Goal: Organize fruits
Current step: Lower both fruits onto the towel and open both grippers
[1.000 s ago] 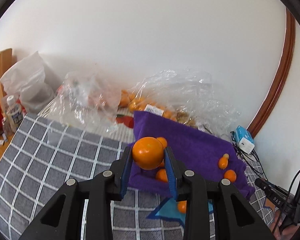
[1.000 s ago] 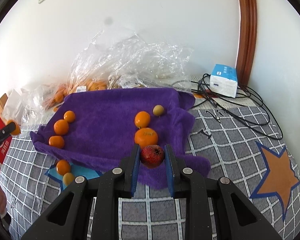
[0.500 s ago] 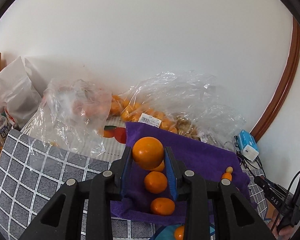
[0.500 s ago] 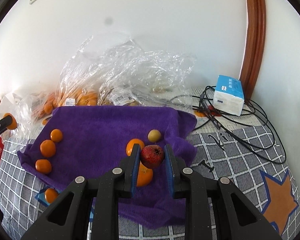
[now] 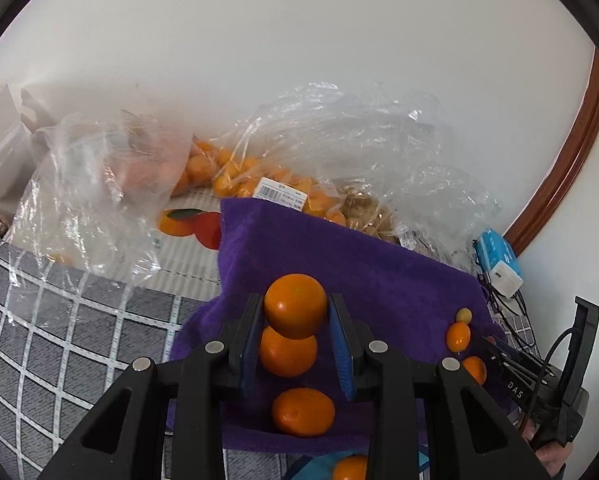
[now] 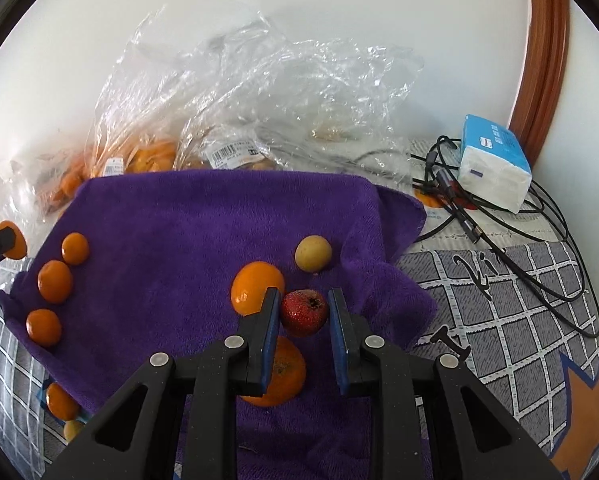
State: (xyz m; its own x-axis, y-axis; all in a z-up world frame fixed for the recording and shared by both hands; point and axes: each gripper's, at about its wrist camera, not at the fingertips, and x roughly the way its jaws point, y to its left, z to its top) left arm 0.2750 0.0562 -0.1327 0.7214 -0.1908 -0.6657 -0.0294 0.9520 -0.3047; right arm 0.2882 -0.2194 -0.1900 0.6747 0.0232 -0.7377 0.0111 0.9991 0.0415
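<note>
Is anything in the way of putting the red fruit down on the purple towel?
Partly. The right claw holds the red fruit over the towel, with one orange under it and another beside it.

orange (image 5: 351,468) cut off at btm edge, bagged fruit (image 6: 147,160) blurred by plastic

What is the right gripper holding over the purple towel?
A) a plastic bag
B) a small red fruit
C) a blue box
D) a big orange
B: the right gripper has its jaws shut on a small red fruit above the purple towel.
</note>
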